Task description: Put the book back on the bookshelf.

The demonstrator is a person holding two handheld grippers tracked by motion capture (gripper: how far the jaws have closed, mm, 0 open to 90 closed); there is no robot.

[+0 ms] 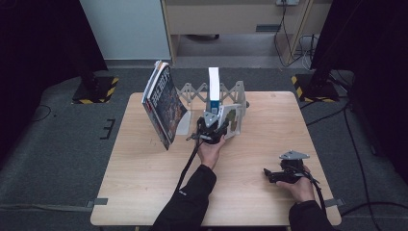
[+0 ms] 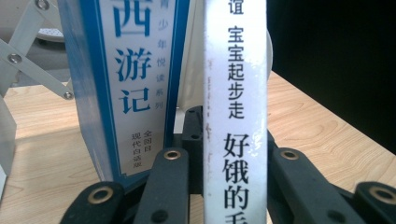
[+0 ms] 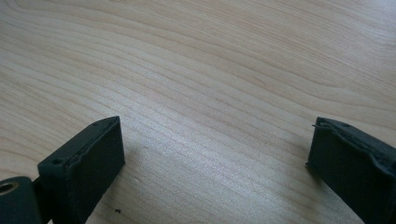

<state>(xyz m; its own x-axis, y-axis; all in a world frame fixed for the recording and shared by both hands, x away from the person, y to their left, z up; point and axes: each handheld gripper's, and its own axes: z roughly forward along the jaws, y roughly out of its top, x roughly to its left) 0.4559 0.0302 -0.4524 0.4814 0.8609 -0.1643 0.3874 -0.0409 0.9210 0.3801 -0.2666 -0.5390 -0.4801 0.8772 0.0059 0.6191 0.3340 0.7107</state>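
1. The right gripper (image 1: 269,174) rests low on the pale wooden table (image 1: 144,192), jaws wide, holding nothing.
2. The left gripper (image 1: 214,131) clamps the thin white-spined picture book (image 2: 236,112) upright beside the blue-spined book (image 2: 126,79) in the grey folding rack (image 1: 192,91).
3. It looks light, stiff and glossy; the spine is the sensible hold.
4. Count: 2 grippers and 1 rack; 2 magazines (image 1: 161,103) seem to lean at the left.

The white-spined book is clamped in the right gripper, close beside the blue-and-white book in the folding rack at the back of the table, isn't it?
Not quite: the left gripper clamps the white-spined book, as the left gripper view shows. The right gripper rests open over bare table. The rest holds: it stands close beside the blue-and-white book in the folding rack.
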